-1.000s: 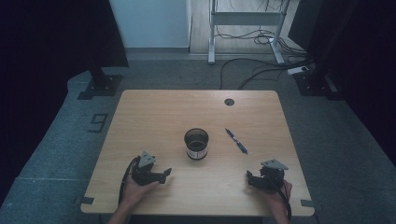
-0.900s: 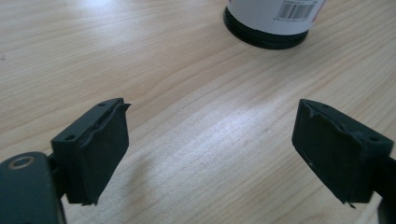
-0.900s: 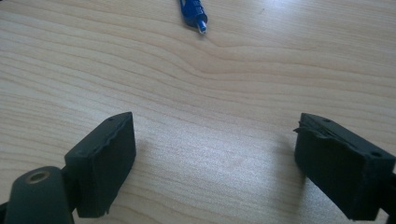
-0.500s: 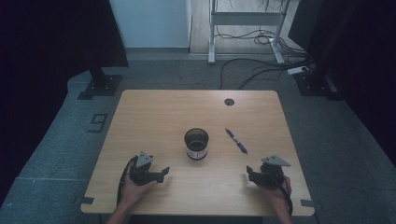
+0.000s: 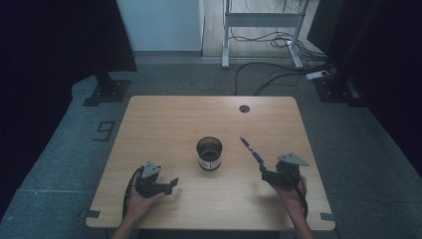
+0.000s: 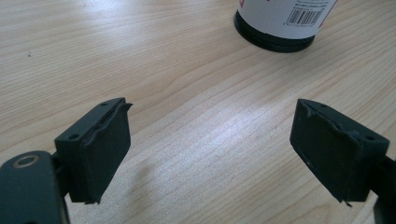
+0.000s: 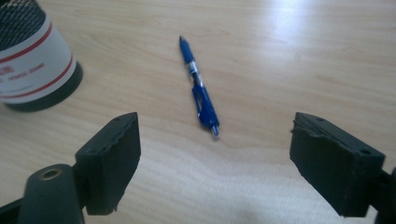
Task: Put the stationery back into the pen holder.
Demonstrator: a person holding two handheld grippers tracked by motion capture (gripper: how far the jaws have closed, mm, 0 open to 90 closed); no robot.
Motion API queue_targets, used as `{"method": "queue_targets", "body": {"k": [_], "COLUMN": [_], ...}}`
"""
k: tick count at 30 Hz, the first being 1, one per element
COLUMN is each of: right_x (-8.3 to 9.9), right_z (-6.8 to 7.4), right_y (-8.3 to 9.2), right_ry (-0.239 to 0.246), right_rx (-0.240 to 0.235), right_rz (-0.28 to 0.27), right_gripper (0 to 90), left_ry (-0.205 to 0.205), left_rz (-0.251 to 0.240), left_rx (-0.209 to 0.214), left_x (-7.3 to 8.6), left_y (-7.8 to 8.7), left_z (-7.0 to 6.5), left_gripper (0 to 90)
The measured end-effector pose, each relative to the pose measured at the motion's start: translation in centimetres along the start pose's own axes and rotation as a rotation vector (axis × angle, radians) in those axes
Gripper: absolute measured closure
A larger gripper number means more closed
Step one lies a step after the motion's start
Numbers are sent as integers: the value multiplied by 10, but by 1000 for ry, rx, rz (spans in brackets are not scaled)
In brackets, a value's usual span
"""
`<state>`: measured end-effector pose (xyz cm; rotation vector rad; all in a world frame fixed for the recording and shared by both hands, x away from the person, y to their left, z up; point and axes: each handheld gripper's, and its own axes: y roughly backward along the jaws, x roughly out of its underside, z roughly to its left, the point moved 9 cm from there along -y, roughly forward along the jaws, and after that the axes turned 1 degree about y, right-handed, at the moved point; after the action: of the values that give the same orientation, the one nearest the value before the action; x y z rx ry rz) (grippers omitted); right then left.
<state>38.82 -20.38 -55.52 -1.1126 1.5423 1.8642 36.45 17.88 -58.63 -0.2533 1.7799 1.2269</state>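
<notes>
In your left gripper view the cup (image 6: 280, 23) is cut off by the top edge of the frame, so you see just its black base and the lower strip of its label with a barcode; the red print above that is too cropped to read. In your right gripper view the cup (image 7: 32, 56) runs off the upper left corner, its label lettering blurred. In the high view the pen (image 5: 252, 151) has its lower end hidden behind the right gripper (image 5: 271, 175), whose fingers are too small and dark to tell apart. Your forearms are cut off at the bottom edge.
</notes>
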Motion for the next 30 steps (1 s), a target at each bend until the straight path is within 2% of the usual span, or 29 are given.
{"method": "queue_targets", "body": {"k": [3,7,11,18,25,30], "right_x": [-5,-15,-28,-47,-58,-62], "right_z": [1,5,12,23,30,32], "right_y": [-1,-4,-7,-16,-26,-38], "right_ry": [7,17,46,68,90,98], "right_rx": [9,-2,-22,-53,-64,-75], "right_rz": [-4,-14,-23,-29,-29,-7], "right_gripper": [158,175,204,239,270,290], "left_ry": [-1,-3,-9,-16,-20,-21], "left_rz": [1,5,5,11,12,18], "left_rx": [0,-1,0,2,4,7], "left_x": [0,1,1,1,1,1], "left_y": [0,-1,-1,-2,-2,-3], "left_z": [0,0,0,0,0,-1], "left_gripper": [124,125,127,129,134,135]}}
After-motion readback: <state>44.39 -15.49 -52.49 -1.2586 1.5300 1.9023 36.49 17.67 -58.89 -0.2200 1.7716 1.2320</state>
